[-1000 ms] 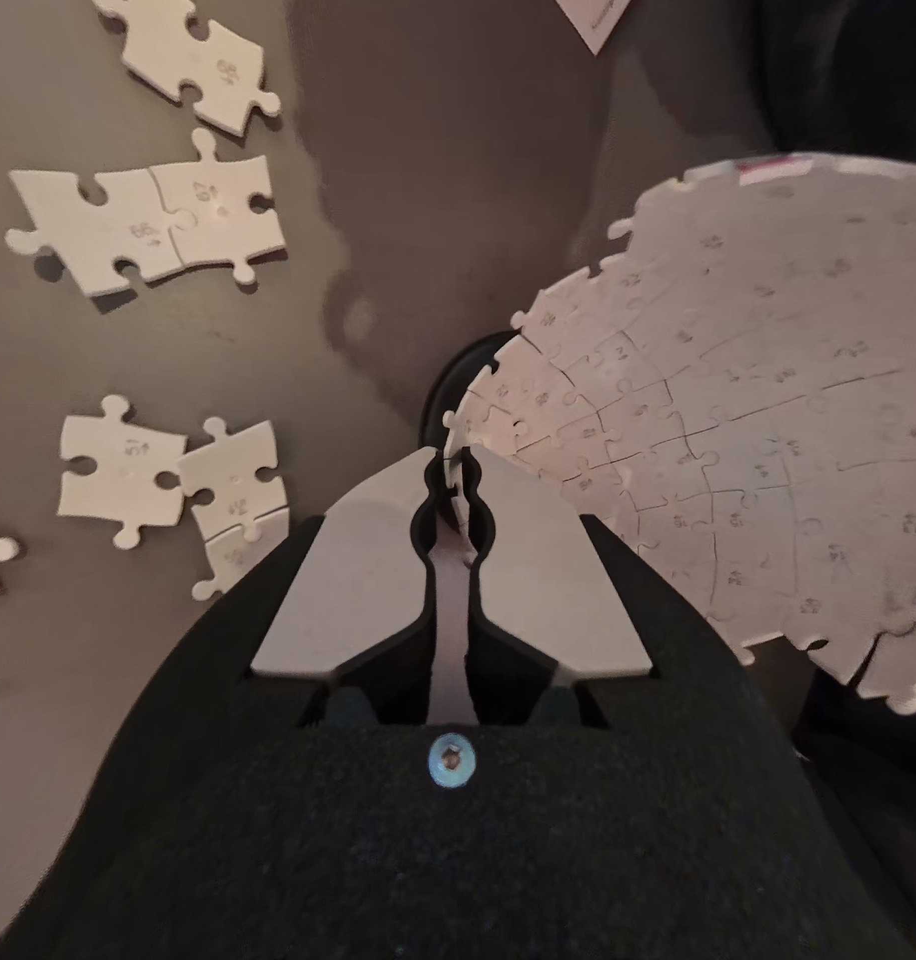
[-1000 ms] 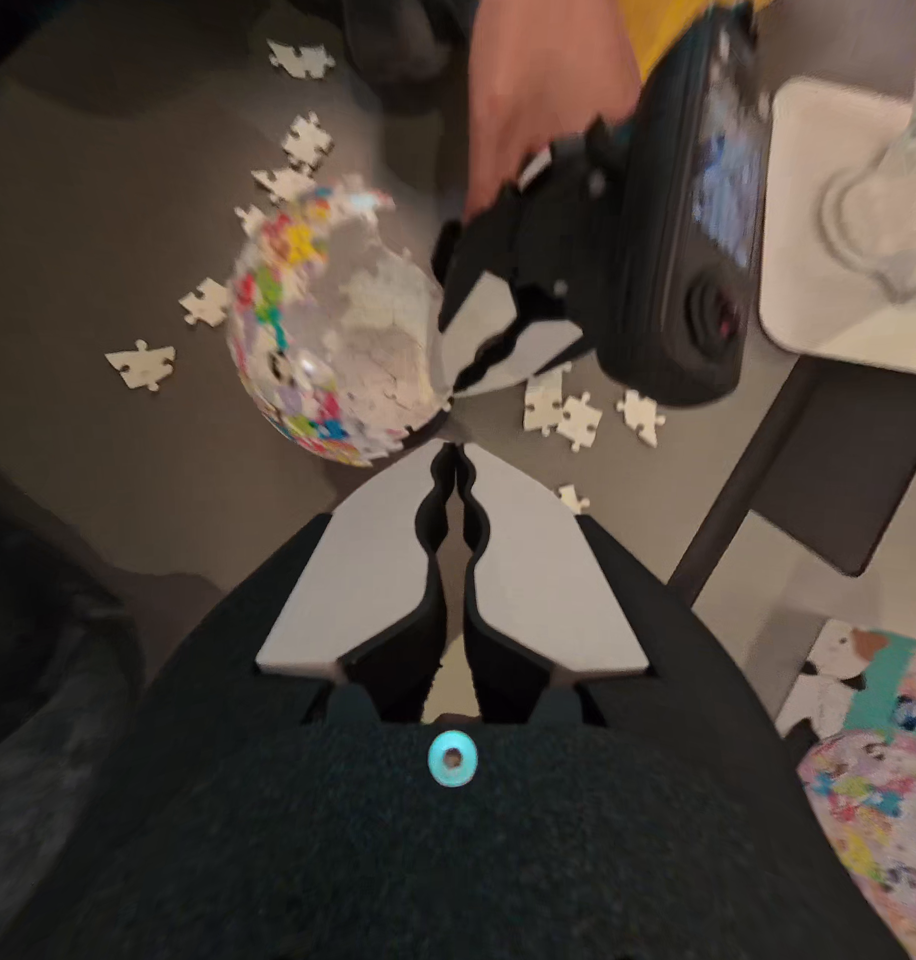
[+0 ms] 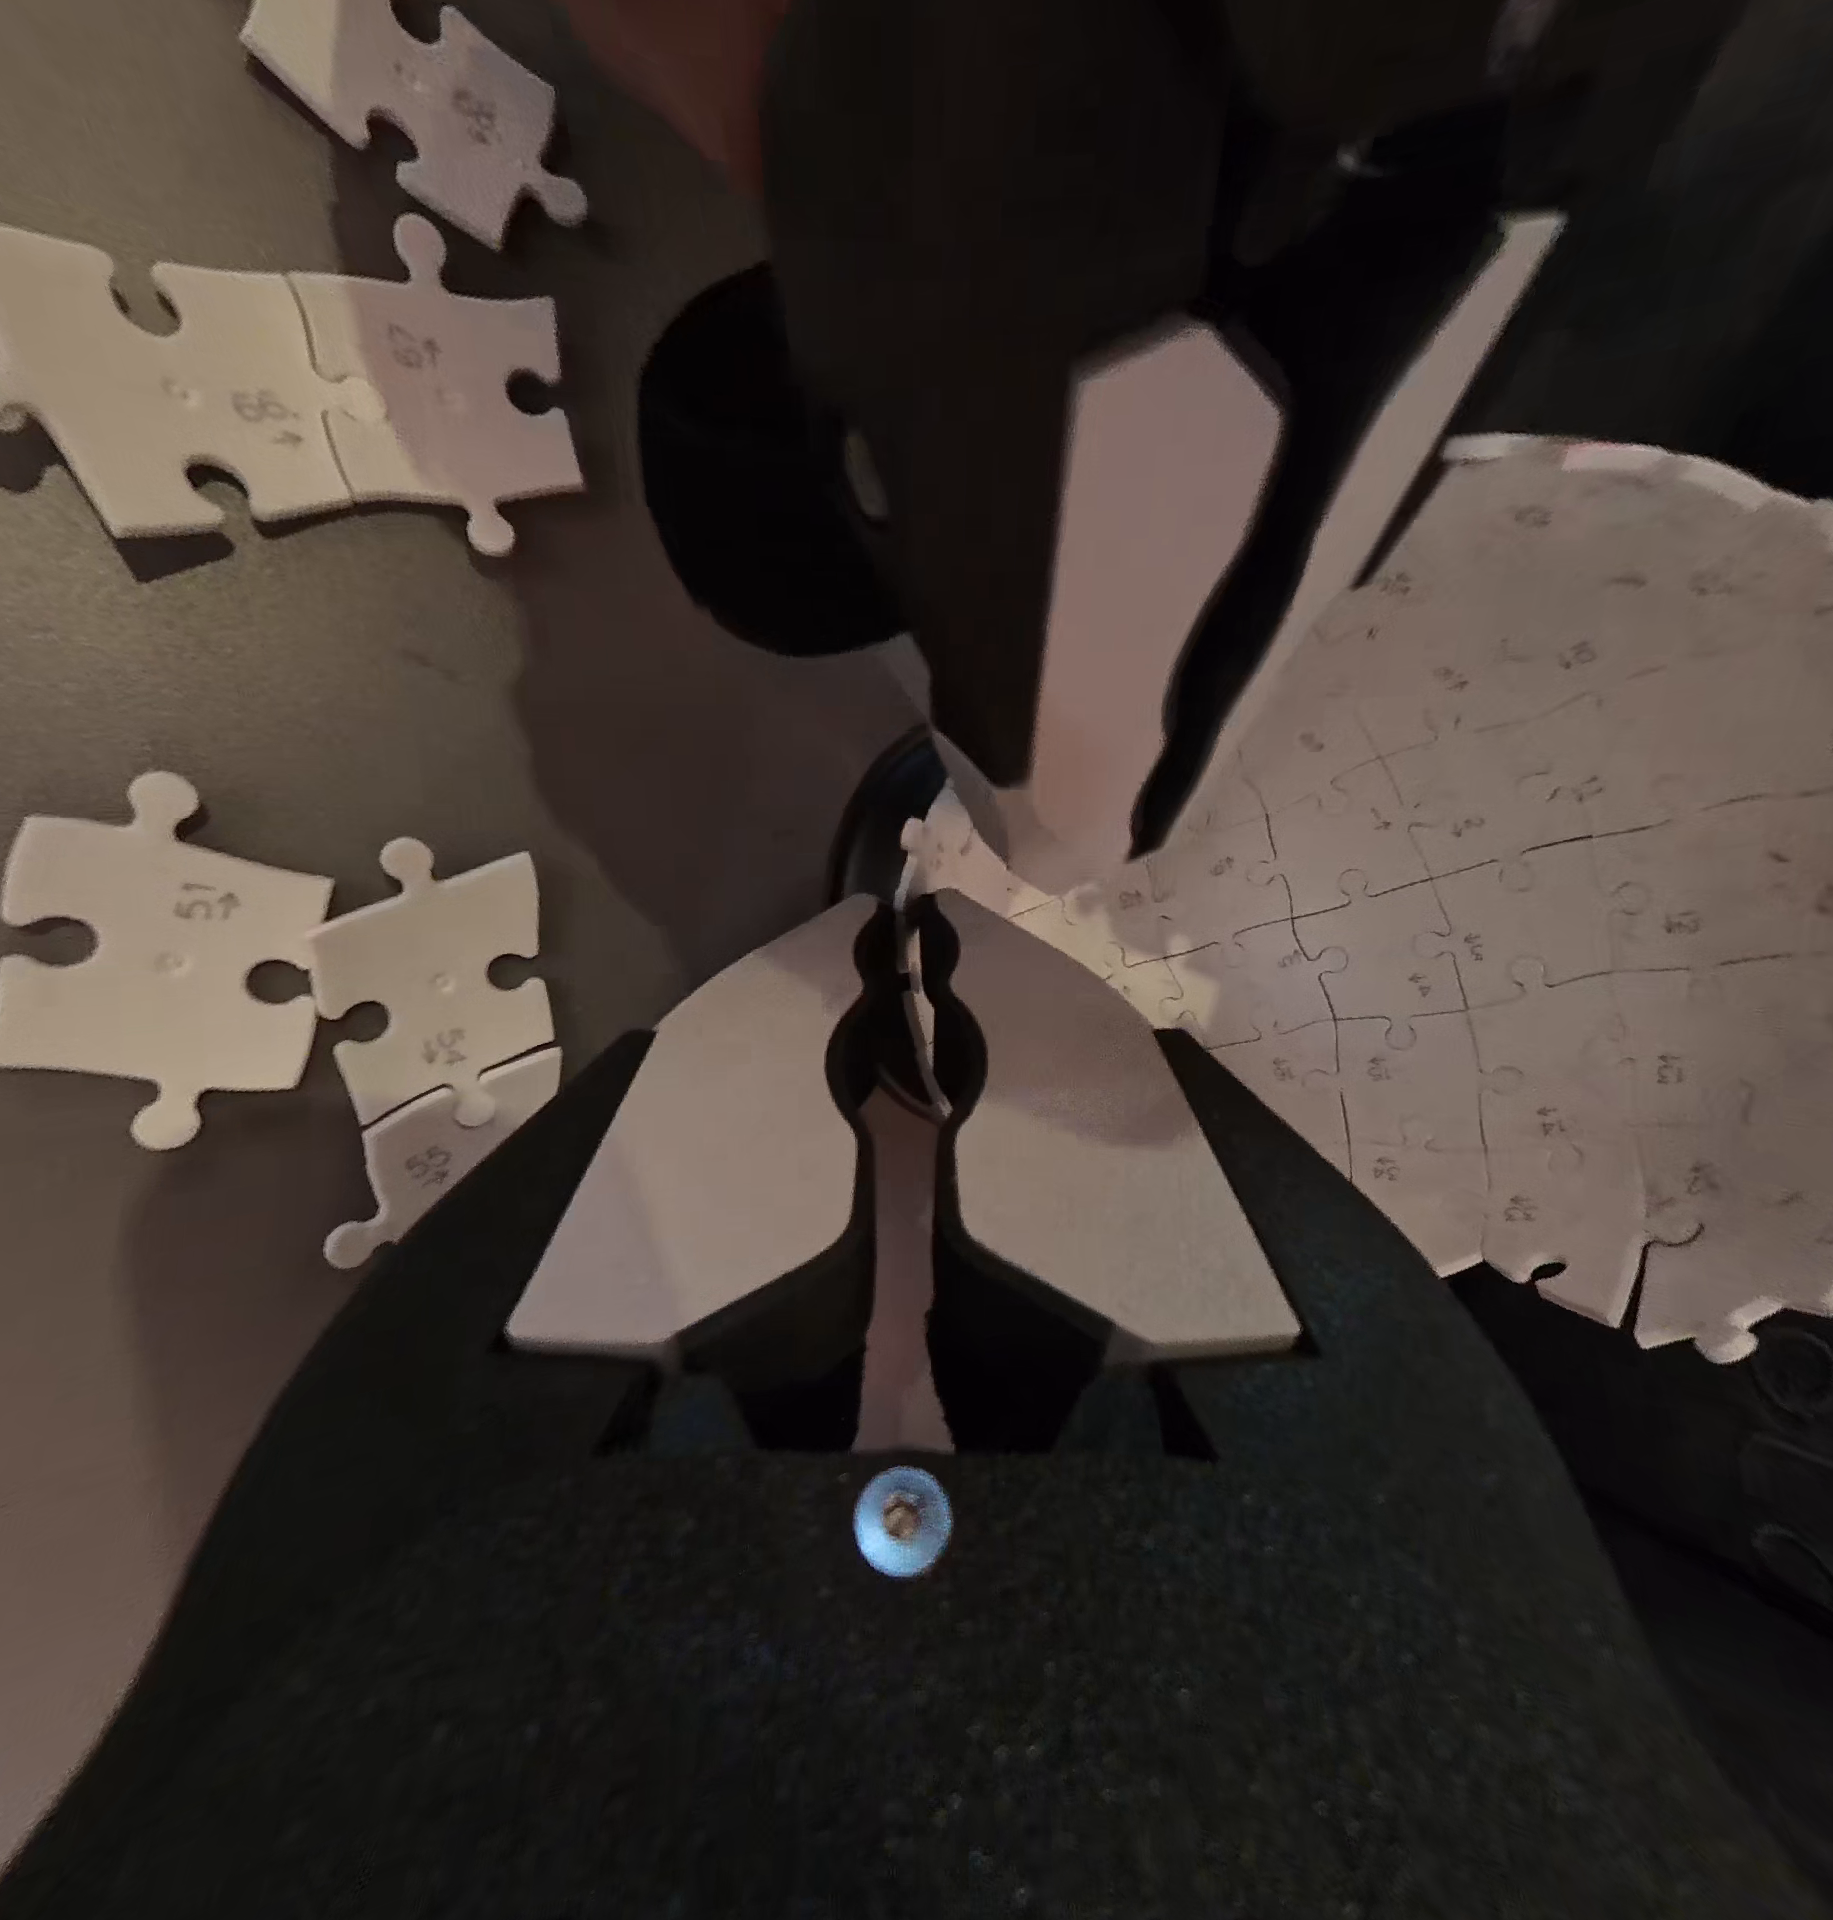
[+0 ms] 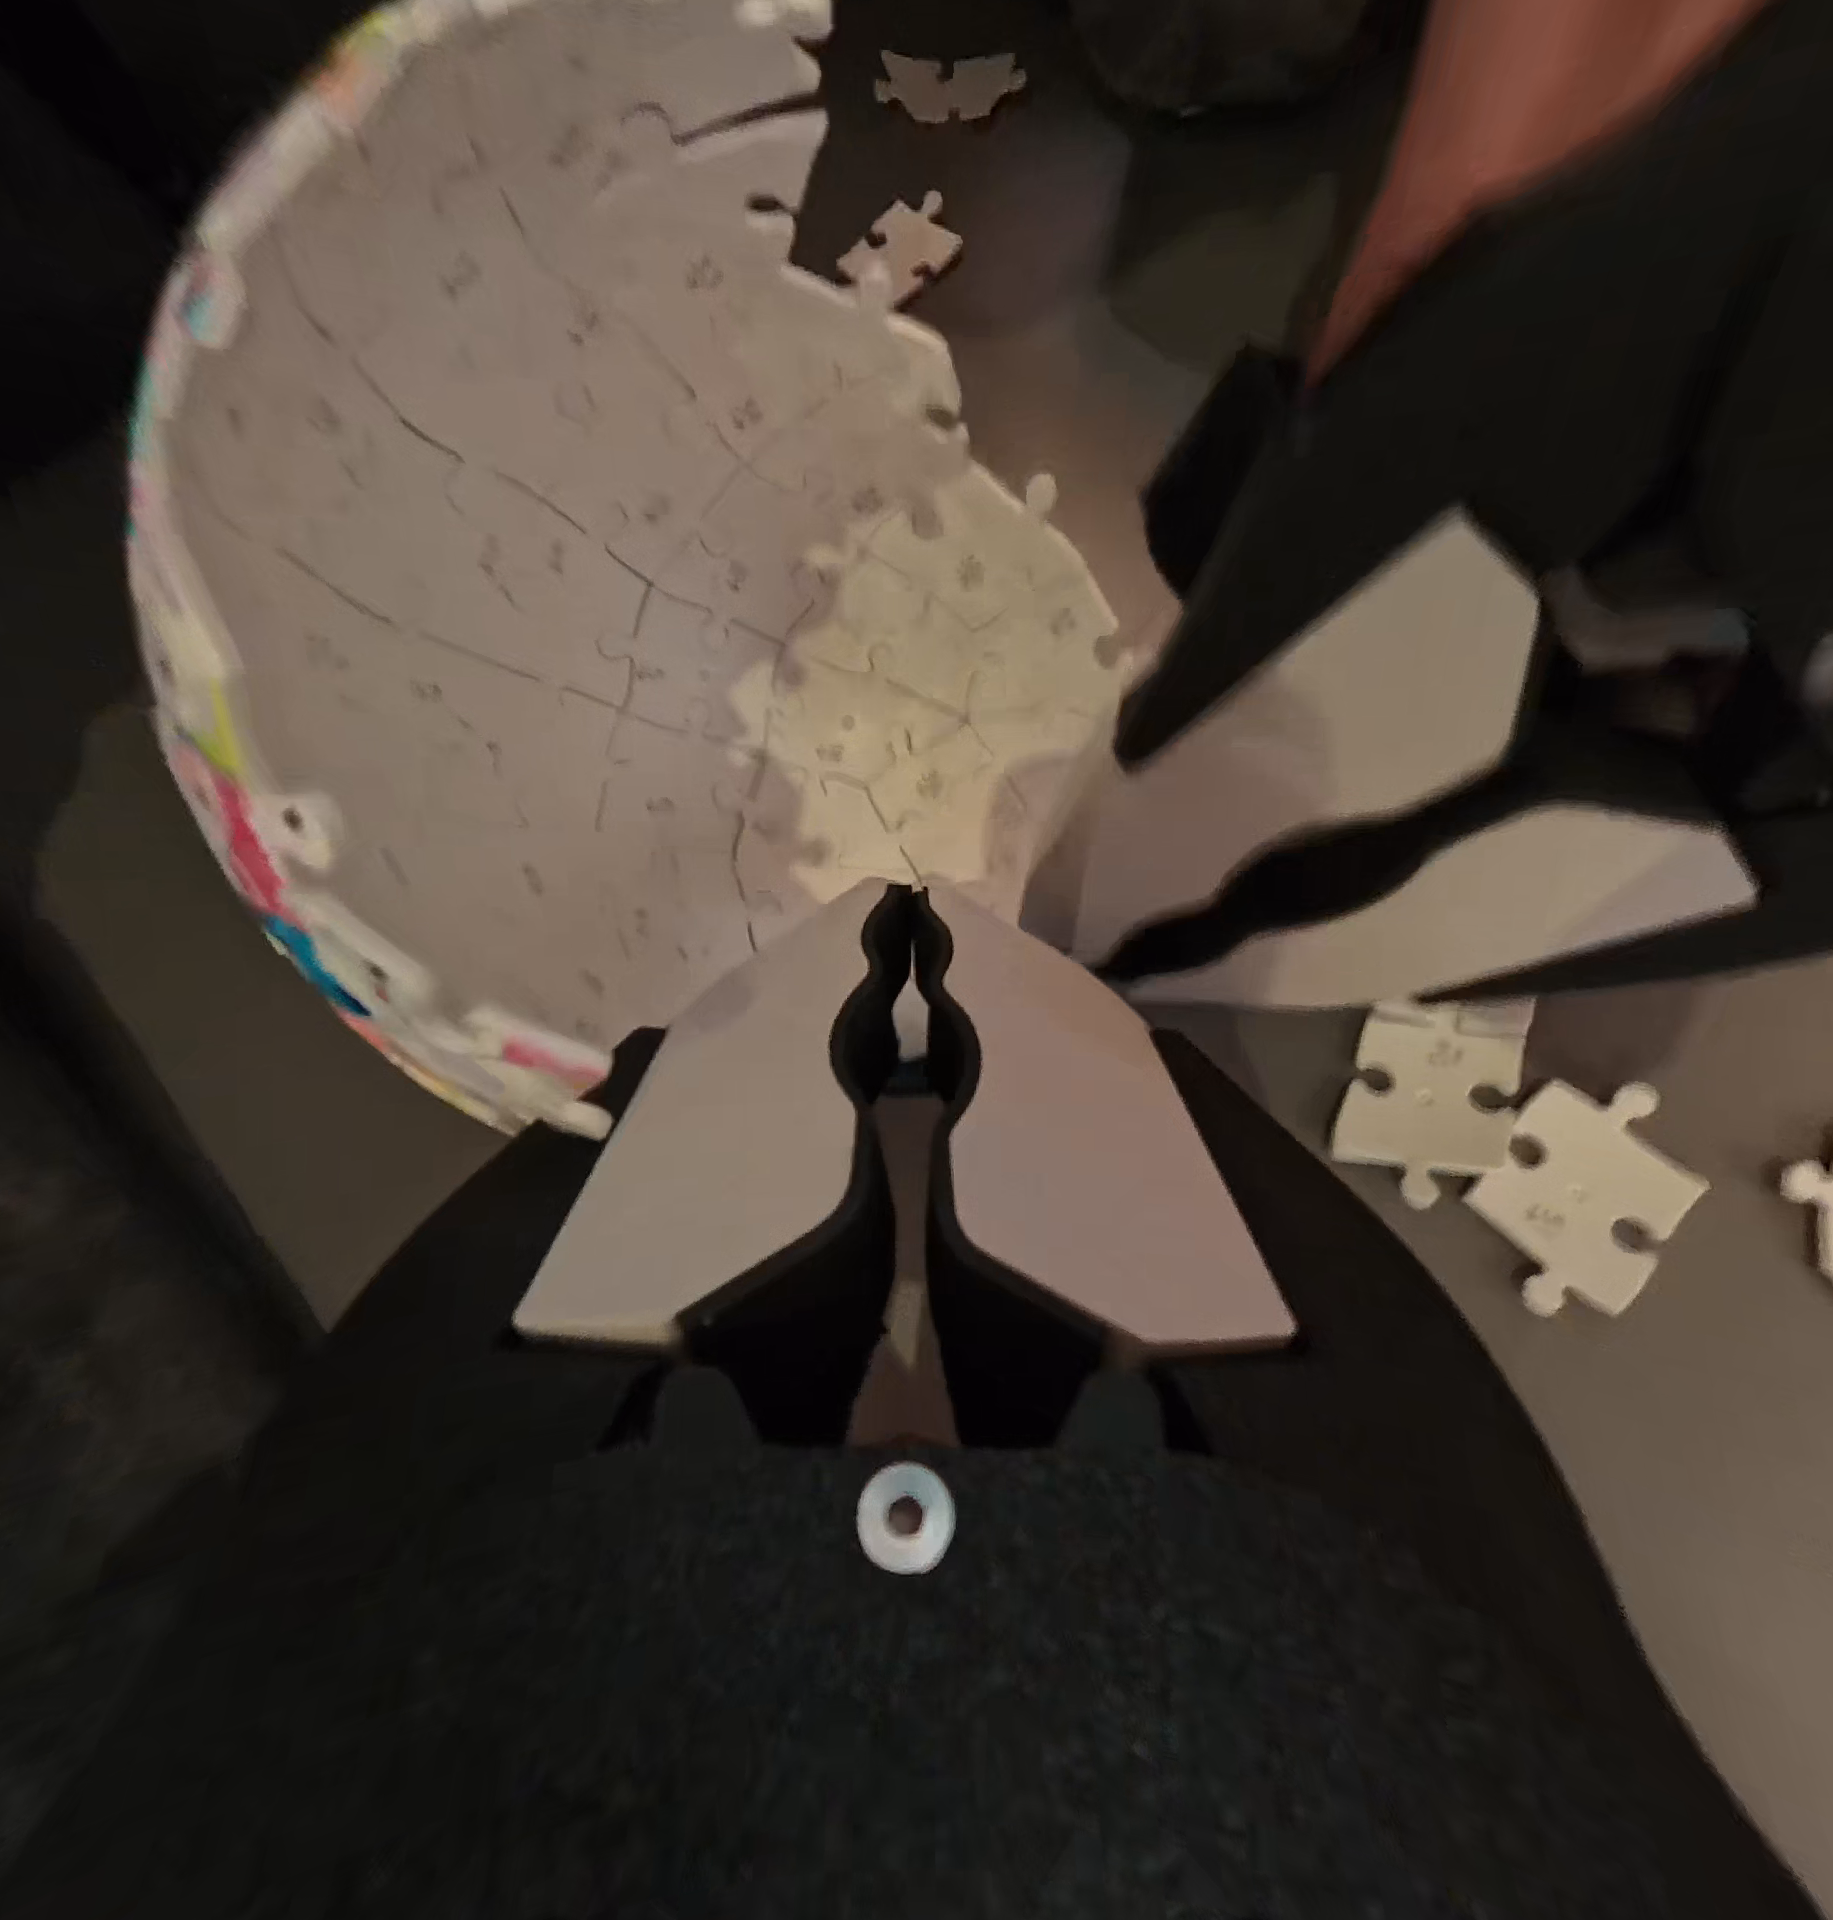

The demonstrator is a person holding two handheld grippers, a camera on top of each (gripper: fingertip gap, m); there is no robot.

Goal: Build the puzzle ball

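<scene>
On the grey tabletop (image 3: 216,675) we count one partly built puzzle ball (image 3: 1514,935), a curved shell seen from its pale numbered inside, with coloured print along the outer rim in the right wrist view (image 4: 455,582). It sits at the right of the left wrist view and upper left of the right wrist view; a dark round base (image 3: 870,842) shows just behind its edge.

Loose pieces: in the left wrist view we count one at the top (image 3: 424,114), a joined pair (image 3: 278,384) below it, one single (image 3: 153,956) at the left, and a joined pair (image 3: 434,1049) partly covered by the tong body. The right wrist view shows three pieces at the lower right (image 4: 1546,1164), the last cut off by the frame, and two more, blurred, at the top (image 4: 912,249).

The left tongs (image 3: 907,925) are closed on the ball's rim, a thin edge of shell showing between the fingers. The right tongs (image 4: 910,904) are nearly closed at the ball's near edge; we cannot tell whether they pinch it. The two tips meet close together at the same stretch of rim. A hand (image 4: 1514,177) behind the left tongs is mostly hidden.
</scene>
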